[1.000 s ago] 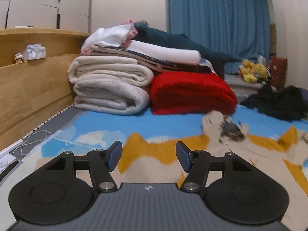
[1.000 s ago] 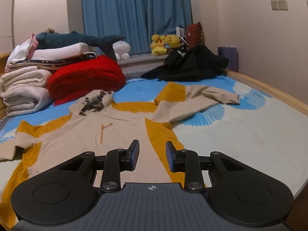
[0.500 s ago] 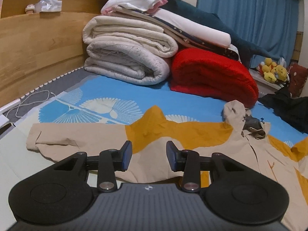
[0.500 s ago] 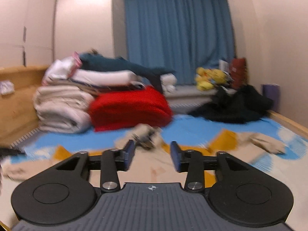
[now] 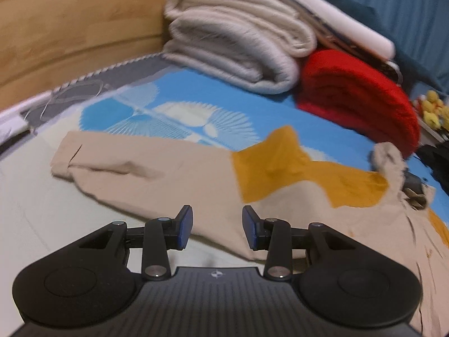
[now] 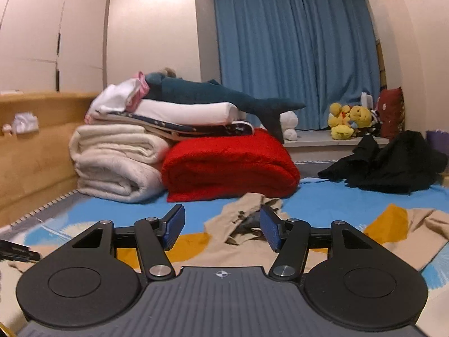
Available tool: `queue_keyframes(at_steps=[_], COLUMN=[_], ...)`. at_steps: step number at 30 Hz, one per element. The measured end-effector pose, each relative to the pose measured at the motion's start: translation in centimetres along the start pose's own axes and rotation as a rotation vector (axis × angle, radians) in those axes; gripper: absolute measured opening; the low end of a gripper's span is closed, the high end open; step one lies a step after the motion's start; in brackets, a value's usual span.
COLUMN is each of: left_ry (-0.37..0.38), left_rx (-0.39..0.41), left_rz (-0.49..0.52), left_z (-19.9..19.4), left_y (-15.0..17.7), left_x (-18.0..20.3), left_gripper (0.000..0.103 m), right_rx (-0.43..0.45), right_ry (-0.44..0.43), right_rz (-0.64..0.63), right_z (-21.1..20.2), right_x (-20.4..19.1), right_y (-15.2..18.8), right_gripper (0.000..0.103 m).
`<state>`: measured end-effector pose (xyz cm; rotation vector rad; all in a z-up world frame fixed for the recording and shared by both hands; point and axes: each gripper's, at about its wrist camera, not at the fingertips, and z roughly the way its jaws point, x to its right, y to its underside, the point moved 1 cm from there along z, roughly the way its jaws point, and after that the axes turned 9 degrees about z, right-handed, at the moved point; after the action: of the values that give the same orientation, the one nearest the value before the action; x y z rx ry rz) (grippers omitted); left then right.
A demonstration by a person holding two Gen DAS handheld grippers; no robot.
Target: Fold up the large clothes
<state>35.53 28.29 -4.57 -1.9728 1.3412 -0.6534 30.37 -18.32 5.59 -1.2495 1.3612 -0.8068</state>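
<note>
A beige and mustard hooded jacket (image 5: 280,185) lies spread flat on the blue patterned bed sheet (image 5: 179,112). Its left sleeve (image 5: 120,160) stretches out to the left, cuff at the far left. My left gripper (image 5: 217,229) is open and empty, just above the lower edge of that sleeve. In the right wrist view the jacket's hood (image 6: 247,213) lies ahead and its right sleeve (image 6: 407,224) runs off to the right. My right gripper (image 6: 221,226) is open and empty, low over the jacket's chest.
Folded cream quilts (image 6: 118,163) and a red blanket (image 6: 230,163) are stacked at the head of the bed, with a plush shark (image 6: 213,95) on top. A black garment (image 6: 393,165) lies at the back right. A wooden bed frame (image 5: 70,28) runs along the left.
My left gripper has moved down and left toward the left sleeve and opened wider. My right gripper has opened wider and sits closer to the hood.
</note>
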Motion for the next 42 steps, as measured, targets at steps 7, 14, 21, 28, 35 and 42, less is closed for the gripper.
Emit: queue_keyframes(at_steps=[7, 14, 21, 28, 35, 42], left_ry=[-0.074, -0.096, -0.080, -0.340, -0.292, -0.291], left_rx=[-0.056, -0.091, -0.032, 0.094, -0.001, 0.179], left_rz=[-0.235, -0.476, -0.586, -0.534, -0.611, -0.449], left_z=[3.8, 7.4, 10.0, 6.9, 8.1, 2.9], left_y=[-0.2, 1.3, 1.9, 0.7, 2.6, -2.5], left_x=[-8.5, -16.4, -19.4, -21.3, -21.8, -15.0], left_gripper=[0.045, 0.046, 0.043, 0.003, 0.006, 0.001], right_rx=[-0.065, -0.109, -0.144, -0.188, -0.227, -0.291], right_ry=[0.009, 0.014, -0.008, -0.014, -0.001, 0.042], right_rz=[-0.017, -0.056, -0.052, -0.062, -0.031, -0.027], right_z=[2.7, 3.7, 4.9, 5.8, 6.4, 6.4], right_x=[0.9, 0.7, 0.1, -0.6, -0.3, 1.1], right_y=[0.2, 1.2, 2.1, 3.3, 3.5, 3.4], right_gripper=[0.061, 0.057, 0.020, 0.020, 0.020, 0.020])
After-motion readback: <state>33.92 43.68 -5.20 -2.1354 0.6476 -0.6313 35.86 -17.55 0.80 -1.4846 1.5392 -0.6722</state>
